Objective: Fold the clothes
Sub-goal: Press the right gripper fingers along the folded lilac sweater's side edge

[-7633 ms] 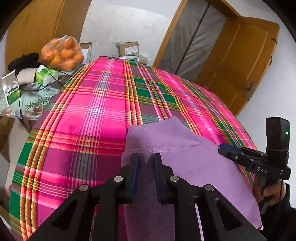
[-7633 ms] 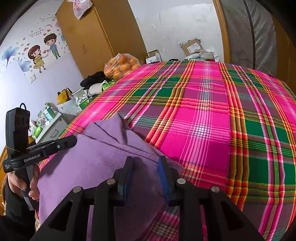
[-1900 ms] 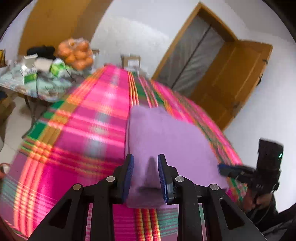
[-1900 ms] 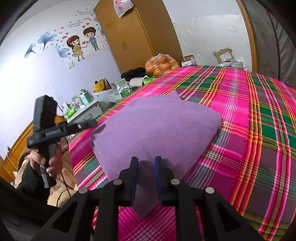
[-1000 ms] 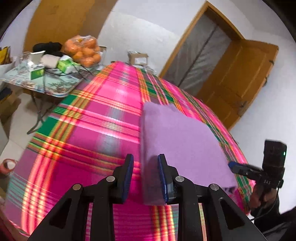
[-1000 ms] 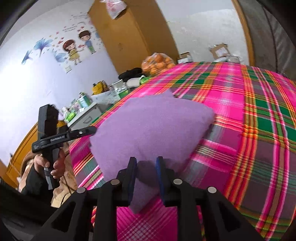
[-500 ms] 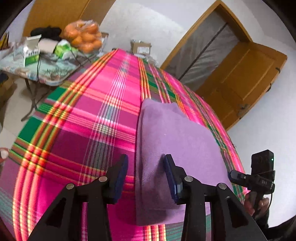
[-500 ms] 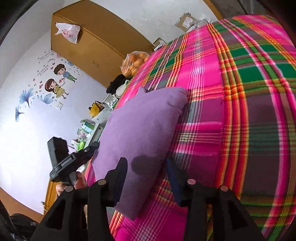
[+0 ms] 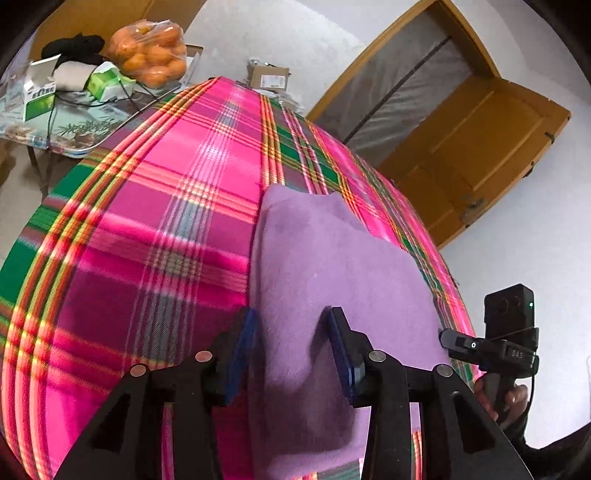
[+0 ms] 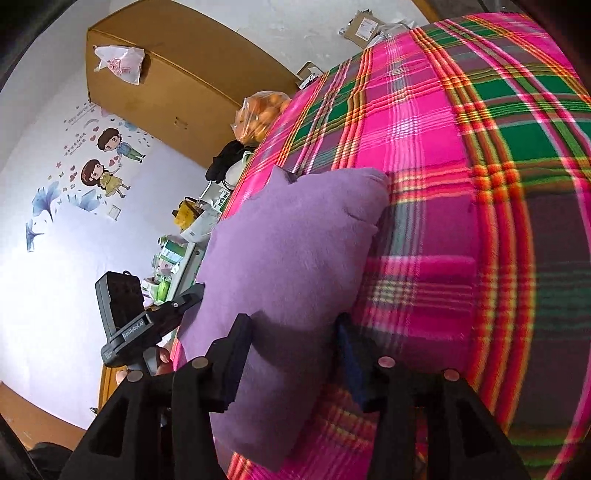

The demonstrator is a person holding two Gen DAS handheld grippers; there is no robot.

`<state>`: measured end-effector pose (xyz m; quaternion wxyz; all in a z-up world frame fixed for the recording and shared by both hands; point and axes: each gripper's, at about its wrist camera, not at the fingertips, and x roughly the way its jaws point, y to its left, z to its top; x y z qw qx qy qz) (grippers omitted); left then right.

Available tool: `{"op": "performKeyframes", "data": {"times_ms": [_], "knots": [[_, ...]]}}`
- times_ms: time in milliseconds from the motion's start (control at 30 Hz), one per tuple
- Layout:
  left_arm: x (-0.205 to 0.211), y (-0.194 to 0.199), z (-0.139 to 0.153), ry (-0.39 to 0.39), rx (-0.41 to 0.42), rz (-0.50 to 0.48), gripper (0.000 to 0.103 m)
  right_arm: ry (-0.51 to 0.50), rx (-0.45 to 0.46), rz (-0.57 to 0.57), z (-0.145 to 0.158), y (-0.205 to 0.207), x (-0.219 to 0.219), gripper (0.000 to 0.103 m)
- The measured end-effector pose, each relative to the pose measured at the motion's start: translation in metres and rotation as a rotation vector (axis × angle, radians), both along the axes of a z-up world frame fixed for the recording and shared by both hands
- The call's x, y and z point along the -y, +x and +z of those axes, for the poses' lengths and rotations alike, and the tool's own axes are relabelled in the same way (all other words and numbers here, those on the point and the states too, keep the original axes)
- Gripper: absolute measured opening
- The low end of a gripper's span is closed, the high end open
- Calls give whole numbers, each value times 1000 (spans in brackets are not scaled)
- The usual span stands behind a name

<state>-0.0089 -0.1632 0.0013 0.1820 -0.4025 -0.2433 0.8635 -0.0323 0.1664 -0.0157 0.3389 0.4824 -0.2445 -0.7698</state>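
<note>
Oranges (image 9: 153, 55) in a clear bag (image 9: 173, 35)

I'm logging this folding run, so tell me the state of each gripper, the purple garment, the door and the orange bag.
left gripper: open, fingers straddling the garment
right gripper: open
purple garment: folded, lying on the plaid bed cover
door: open
bag of oranges: closed, on side table
</note>
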Motion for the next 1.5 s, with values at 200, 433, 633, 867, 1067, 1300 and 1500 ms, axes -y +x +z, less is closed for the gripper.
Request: {"op": "performKeyframes", "data": {"times_ms": [200, 433, 633, 867, 1067, 1300, 1500], "knots": [[-2, -2, 0, -4, 11, -14, 42, 4, 14, -10, 1, -4, 6, 51], [1, 8, 0, 3, 37, -34, 42, 47, 36, 23, 3, 1, 6, 51], [-9, -8, -1, 11, 42, -38, 43, 50, 23, 29, 2, -12, 16, 47], [-6, -3, 0, 41, 20, -33, 38, 48, -9, 31, 5, -8, 11, 35], [1, 1, 8, 63, -17, -29, 28, 48, -45, 40, 13, -7, 11, 32], [3, 3, 19, 69, -62, -39, 25, 24, -102, 39, 28, -8, 6, 30], [1, -8, 36, 47, -99, -41, 25, 41, -147, 44, 45, -14, 8, 30]]}}
